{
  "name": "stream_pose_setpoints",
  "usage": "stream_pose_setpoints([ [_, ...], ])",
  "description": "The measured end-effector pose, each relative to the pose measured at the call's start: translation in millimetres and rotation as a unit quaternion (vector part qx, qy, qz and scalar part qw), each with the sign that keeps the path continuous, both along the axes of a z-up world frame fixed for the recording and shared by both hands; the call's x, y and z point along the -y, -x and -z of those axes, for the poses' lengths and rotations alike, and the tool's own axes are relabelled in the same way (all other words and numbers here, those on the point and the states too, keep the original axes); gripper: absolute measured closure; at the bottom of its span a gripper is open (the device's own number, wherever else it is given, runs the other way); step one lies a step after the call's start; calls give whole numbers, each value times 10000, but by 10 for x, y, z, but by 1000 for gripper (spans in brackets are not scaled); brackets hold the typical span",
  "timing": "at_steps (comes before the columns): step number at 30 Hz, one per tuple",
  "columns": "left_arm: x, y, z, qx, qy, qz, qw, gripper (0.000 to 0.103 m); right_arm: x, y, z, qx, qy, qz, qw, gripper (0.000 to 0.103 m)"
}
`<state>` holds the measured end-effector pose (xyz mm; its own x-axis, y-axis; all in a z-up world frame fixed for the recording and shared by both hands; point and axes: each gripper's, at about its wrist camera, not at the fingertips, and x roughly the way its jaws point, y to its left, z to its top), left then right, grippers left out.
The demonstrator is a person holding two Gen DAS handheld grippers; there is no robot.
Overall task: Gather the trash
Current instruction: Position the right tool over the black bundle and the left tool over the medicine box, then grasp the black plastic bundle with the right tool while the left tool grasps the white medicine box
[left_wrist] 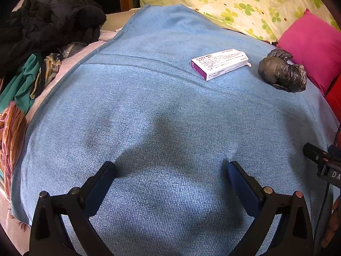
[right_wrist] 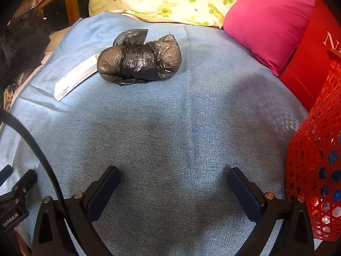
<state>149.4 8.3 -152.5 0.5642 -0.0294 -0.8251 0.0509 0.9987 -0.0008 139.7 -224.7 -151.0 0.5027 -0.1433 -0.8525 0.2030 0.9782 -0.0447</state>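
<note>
Both our grippers hover nearest the lens over the blue blanket [right_wrist: 170, 128], left gripper [left_wrist: 170, 168] and right gripper [right_wrist: 173, 175] each with jaws spread wide and holding nothing. At our right stands the red mesh basket [right_wrist: 315, 160], likely where the trash goes. Ahead lies the wadded black plastic bag [right_wrist: 140, 60], and just beside it, possibly touching, the smaller white-and-purple carton [left_wrist: 219, 64]. We should reach the right gripper forward, straddle the bag's taped middle, and close firmly, since soft film may slip.
</note>
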Motion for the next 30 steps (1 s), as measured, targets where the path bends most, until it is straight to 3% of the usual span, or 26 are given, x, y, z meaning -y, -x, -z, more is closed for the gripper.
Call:
stream_pose_setpoints([
  [4,-24,-16,-10,-42,64,50,10000,0,6,-55,-71,-146,-108,-7,9998,0],
  [7,-74,-47,-62,-54,222,46,9997,0,25,-108,-194,14,-442,-24,9990,0],
  [13,-199,-272,-325,354,384,-111,9986,0,119,-381,-429,360,-1267,7,9913,0],
  [18,-77,-757,-537,810,-72,426,9958,0,354,-640,-455,521,-2255,476,9717,0],
  [24,57,-1302,-506,782,317,1016,9912,0,587,-950,-275,483,-2926,1003,9497,3],
  [28,279,-1442,-486,708,594,1494,9845,0,699,-1059,-194,632,-3430,1215,9293,5],
  [30,414,-1473,-439,583,579,1753,9811,0,707,-1107,-185,661,-3493,1240,9264,5],
])
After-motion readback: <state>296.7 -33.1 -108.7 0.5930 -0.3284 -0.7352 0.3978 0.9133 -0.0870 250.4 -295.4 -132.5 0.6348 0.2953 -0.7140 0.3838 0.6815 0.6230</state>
